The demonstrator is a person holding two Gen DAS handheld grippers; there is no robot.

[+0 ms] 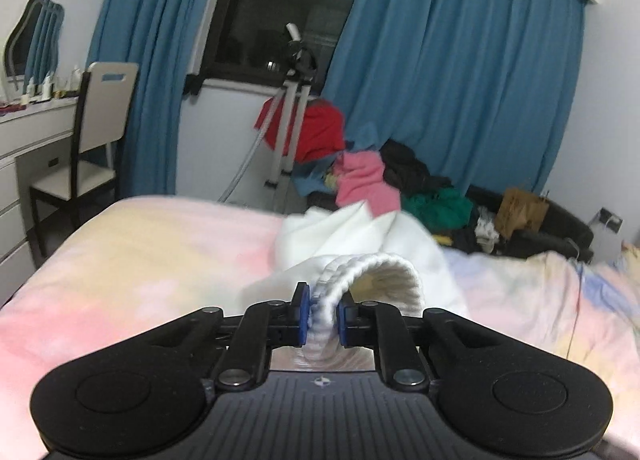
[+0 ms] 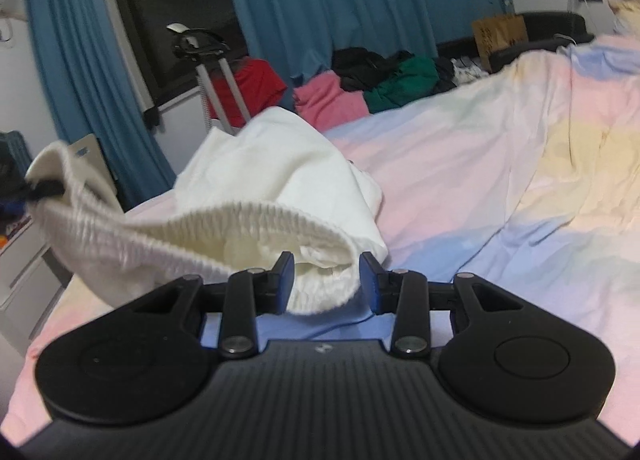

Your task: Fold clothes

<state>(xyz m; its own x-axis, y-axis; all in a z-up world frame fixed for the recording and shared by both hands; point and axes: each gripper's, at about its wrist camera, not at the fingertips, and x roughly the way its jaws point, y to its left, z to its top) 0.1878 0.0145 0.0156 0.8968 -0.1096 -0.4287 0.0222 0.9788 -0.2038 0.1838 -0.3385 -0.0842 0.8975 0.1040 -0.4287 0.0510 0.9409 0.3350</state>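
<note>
1. The left gripper (image 1: pixel 324 314) has its jaws pinched tight on the ribbed hem of a white garment (image 1: pixel 360 244), the knit band squeezed between the two blue pads.
2. The right gripper (image 2: pixel 327 284) has its jaws spread wide; the other end of the ribbed hem sags between them, and whether it touches either pad is unclear.
3. The white garment (image 2: pixel 276 164) hangs lifted above the bed (image 2: pixel 520 164), its body bunched into a mound that rests on the pastel bedspread beyond the hem.
4. In the right wrist view the hem stretches off to the left, where the left gripper (image 2: pixel 42 190) holds its far end.
5. Behind the bed lies a clothes pile (image 1: pixel 400 176) in red, pink, black and green, in front of blue curtains (image 1: pixel 460 60).
</note>
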